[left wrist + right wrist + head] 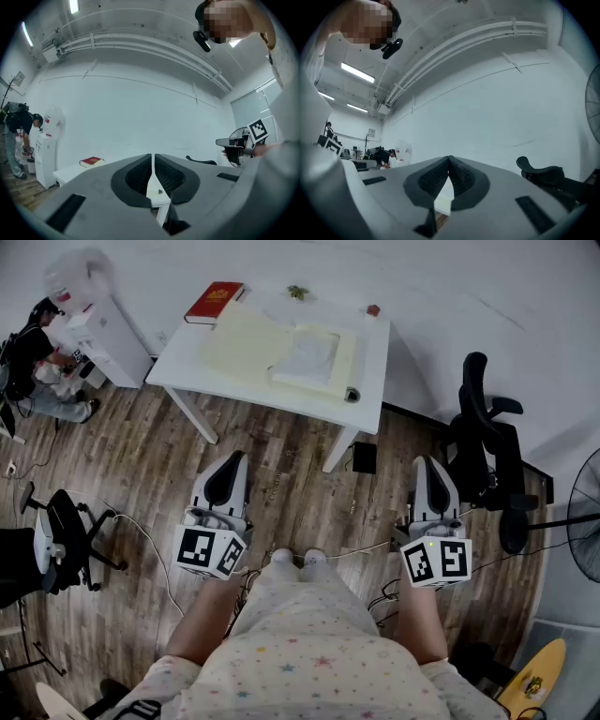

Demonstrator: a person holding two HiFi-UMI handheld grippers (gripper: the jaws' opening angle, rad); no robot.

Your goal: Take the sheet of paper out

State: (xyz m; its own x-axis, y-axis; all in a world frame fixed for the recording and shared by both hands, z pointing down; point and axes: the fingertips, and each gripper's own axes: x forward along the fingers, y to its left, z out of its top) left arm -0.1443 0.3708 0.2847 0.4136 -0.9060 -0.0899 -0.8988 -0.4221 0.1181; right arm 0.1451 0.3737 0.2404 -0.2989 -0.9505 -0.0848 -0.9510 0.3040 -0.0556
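The white sheet of paper (311,354) lies on a broad pale yellow folder (242,345) that covers the middle of the white rectangular table's (373,381) tabletop, nearer its right edge. A red hardcover book (214,302) sits at the far left corner. The person stands back from the table on the wooden plank floor (141,465), both tools held level and well apart from the paper. The left gripper (232,457) has its jaws together with nothing between them, and the right gripper (427,461) is likewise closed and empty. A black office chair (487,432) stands to the table's right.
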